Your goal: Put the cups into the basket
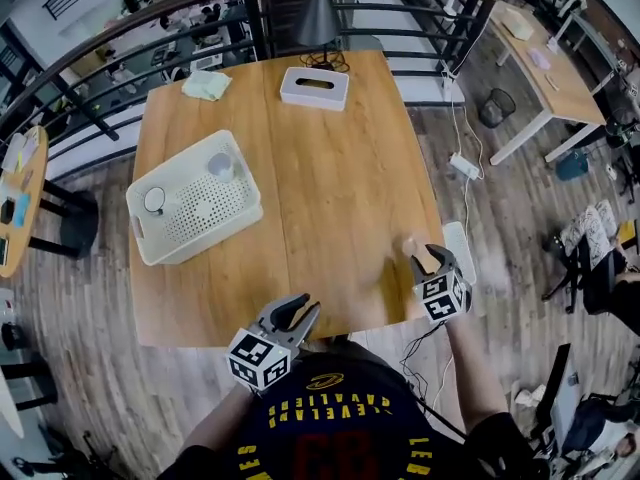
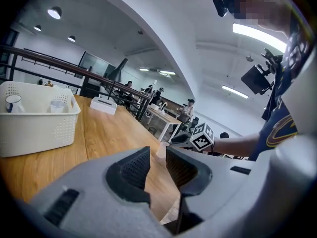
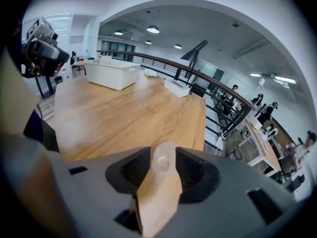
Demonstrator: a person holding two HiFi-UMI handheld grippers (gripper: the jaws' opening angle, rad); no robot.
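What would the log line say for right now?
right tongs: open, cup between | left tongs: empty | basket: two cups inside

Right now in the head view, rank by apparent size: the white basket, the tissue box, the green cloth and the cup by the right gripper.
1. white basket
2. tissue box
3. green cloth, a little smaller than the box
4. cup by the right gripper, clearly smallest, though blurred
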